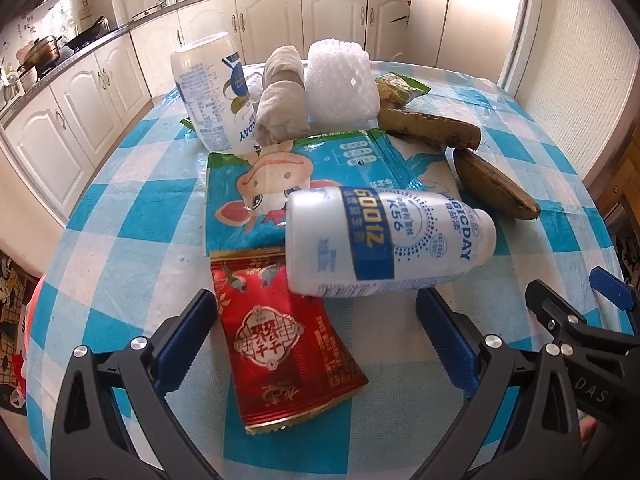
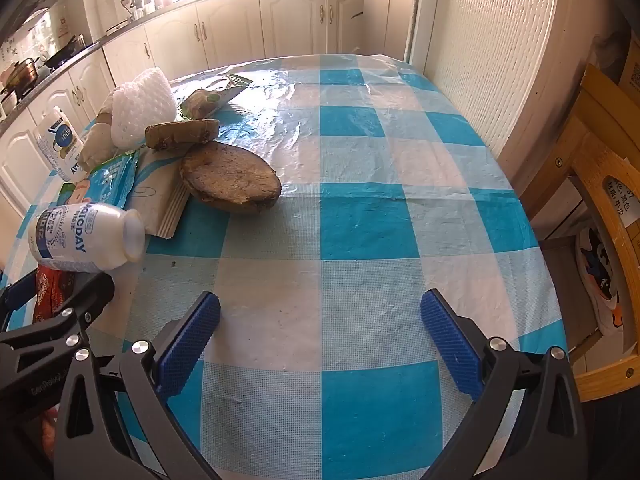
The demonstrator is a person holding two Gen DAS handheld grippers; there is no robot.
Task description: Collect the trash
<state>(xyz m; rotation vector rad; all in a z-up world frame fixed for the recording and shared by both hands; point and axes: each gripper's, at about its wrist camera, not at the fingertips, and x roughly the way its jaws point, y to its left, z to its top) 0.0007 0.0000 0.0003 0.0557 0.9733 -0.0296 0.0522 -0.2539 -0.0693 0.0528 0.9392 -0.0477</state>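
1. Where the trash lies heaped on the checked tabletop [image 1: 132, 240], a red foil wrapper [image 1: 288, 344] sits nearest the left tongs [image 1: 316, 344], flat, with its far end tucked under a white yogurt-drink bottle [image 1: 384, 240] lying on its side.
2. That bottle rests partly on a blue snack bag printed with a cartoon cow [image 1: 320, 172]; its open mouth points toward the bare side of the tabletop in the right wrist view.
3. Behind the bag, a second bottle of the same kind [image 1: 212, 92] stands tilted, touching a crumpled beige tissue wad [image 1: 282, 96], which leans against a white foam fruit net [image 1: 340, 80].
4. Beside the net lie a small green snack packet [image 1: 400, 88] and two brown peel pieces [image 1: 494, 186], one touching the other.
5. Left tongs: spread wide, holding nothing, with the blue pads on either side of the red wrapper's near half and just above the cloth.
6. Right tongs [image 2: 320, 340]: equally wide apart and empty, over bare checked cloth, well apart from the heap.
7. White kitchen cabinets [image 1: 280, 16] run behind the tabletop, and a wooden chair [image 2: 600, 216] stands at its right edge.
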